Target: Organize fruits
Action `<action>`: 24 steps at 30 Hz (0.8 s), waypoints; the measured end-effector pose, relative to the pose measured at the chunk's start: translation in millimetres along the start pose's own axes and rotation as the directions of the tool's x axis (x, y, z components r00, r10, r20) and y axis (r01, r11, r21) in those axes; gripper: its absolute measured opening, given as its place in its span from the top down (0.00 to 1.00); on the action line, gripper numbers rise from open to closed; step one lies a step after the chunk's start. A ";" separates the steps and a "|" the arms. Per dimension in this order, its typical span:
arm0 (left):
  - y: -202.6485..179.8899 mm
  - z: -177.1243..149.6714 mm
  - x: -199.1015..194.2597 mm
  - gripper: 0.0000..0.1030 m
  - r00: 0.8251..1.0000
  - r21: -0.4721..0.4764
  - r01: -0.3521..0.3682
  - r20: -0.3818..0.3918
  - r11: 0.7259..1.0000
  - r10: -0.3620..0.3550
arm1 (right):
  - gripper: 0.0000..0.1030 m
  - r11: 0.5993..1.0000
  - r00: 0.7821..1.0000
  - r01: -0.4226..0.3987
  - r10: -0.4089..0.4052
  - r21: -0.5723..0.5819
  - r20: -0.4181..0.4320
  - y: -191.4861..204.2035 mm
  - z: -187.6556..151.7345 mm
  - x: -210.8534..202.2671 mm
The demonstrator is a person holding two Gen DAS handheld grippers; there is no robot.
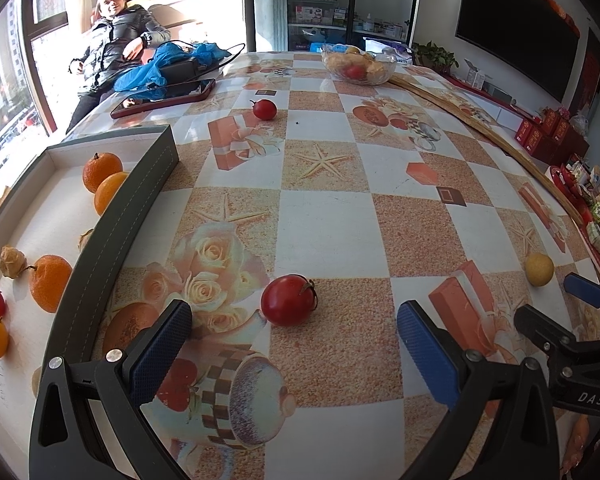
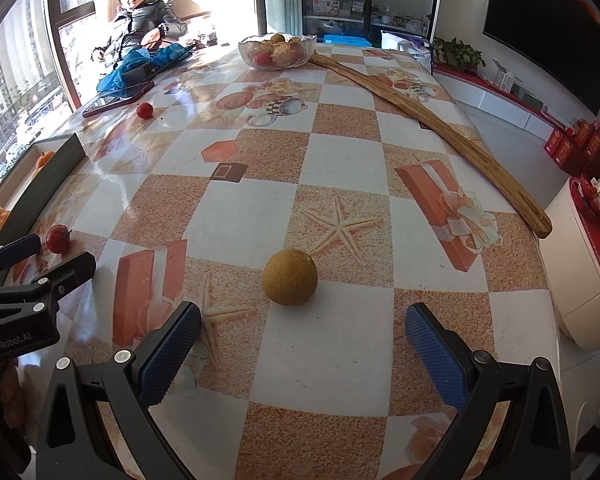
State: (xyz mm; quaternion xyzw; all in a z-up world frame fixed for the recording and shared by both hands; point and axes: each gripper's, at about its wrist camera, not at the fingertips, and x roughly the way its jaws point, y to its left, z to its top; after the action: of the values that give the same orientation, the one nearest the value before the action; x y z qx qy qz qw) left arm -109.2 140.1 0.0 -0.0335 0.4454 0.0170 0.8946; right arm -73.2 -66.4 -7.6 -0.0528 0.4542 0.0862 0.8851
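We are partway through: several oranges already lie in the tray. Three fruits are left loose on the counter: a tomato ahead of our left gripper, a yellow fruit ahead of our right gripper, and a second tomato far off. Both sets of fingers are spread wide, holding nothing.

This was a lived-in home room, a sitting or dining room several floors up. The desk wore a glossy checked cloth printed with starfish, roses and gift boxes. Beyond its far edge stood a glass-fronted cabinet crowded with small boxes and bottles, and a large dark screen hung on the right-hand wall over a low red-and-white sideboard bearing a potted plant. Tall windows on the left showed apartment blocks, and a person in a dark puffy jacket lounged beside them.
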 end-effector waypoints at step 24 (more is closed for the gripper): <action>-9.9 13.4 -0.8 0.76 1.000 0.029 -0.016 -0.022 0.999 0.017 | 0.53 0.999 1.000 -0.027 0.027 -0.037 0.007 15.6 20.7 3.1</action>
State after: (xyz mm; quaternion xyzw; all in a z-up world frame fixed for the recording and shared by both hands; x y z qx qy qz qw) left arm -98.4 131.2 9.1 -0.0170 0.4559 0.0175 0.8897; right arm -58.1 -47.2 1.7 -0.0626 0.4498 0.1067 0.8845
